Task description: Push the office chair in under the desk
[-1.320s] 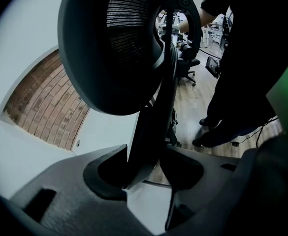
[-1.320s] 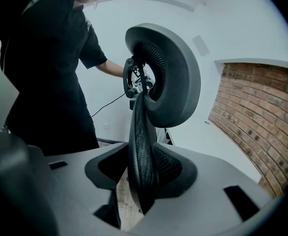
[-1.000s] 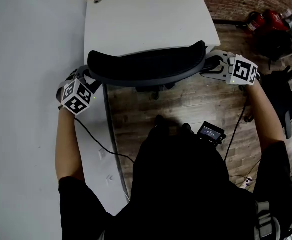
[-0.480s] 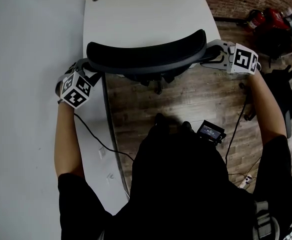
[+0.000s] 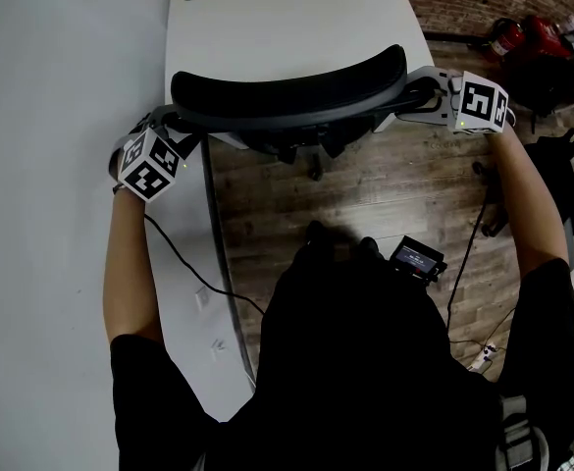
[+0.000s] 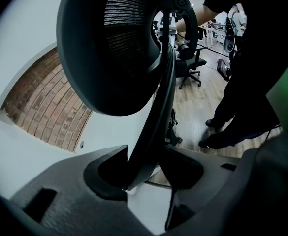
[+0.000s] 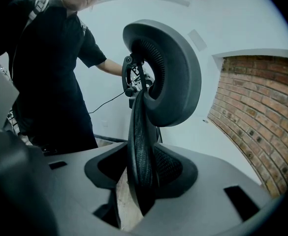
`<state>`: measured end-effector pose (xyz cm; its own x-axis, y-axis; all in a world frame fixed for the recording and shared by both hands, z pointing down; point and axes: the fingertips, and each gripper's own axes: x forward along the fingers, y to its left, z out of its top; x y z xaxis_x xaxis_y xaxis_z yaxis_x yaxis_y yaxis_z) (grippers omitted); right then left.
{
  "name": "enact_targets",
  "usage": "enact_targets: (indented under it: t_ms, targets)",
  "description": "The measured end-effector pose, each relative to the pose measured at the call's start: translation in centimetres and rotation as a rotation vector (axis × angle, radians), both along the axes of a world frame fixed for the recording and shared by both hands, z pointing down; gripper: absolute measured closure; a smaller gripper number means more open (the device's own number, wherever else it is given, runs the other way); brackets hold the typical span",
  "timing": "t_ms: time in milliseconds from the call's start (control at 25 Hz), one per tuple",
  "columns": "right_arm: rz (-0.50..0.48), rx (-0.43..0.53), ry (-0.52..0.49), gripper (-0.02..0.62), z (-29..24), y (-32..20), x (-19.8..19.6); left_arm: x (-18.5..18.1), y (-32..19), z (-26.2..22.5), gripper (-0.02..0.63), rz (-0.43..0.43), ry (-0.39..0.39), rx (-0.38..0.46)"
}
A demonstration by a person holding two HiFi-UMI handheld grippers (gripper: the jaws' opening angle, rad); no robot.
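Since a second ago the office chair [image 5: 287, 101] has rolled forward, and its base is now slipping under the desk [image 5: 287, 18]. My left gripper [image 6: 143, 168] and right gripper [image 7: 140, 178] each pinch one side rim of it. I judge it heavy but free-rolling, with stiff rims that suit pushing. No writing is legible.

The person wears a black short-sleeved shirt [image 5: 365, 381]. The grey plastic left gripper [image 5: 174, 130] and right gripper [image 5: 419, 101] each have, behind the jaws, a white cube with black square markers [image 5: 150, 171]. A thin black cable [image 5: 190, 273] leaves the left one.
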<state>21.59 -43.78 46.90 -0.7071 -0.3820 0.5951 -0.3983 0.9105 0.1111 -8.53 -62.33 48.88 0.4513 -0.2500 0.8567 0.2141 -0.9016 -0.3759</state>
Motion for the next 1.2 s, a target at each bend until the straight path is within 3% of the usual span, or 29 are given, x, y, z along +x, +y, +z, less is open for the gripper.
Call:
enact_targets:
  t_ms: [320, 680, 1200]
  targets:
    - [0.005, 0.007, 0.008, 0.426, 0.5, -1.1, 0.5, 0.2, -0.6, 0.6, 0.403, -0.009, -0.008, -0.010]
    - [-0.008, -0.024, 0.022, 0.420, 0.9, -1.4, 0.6, 0.0, -0.2, 1.1, 0.399, 0.021, -0.025, -0.100]
    - [0.081, -0.043, 0.054, 0.382, 1.2, -1.6, 0.9, 0.3, 0.2, 1.3, 0.391, 0.036, -0.016, -0.105]
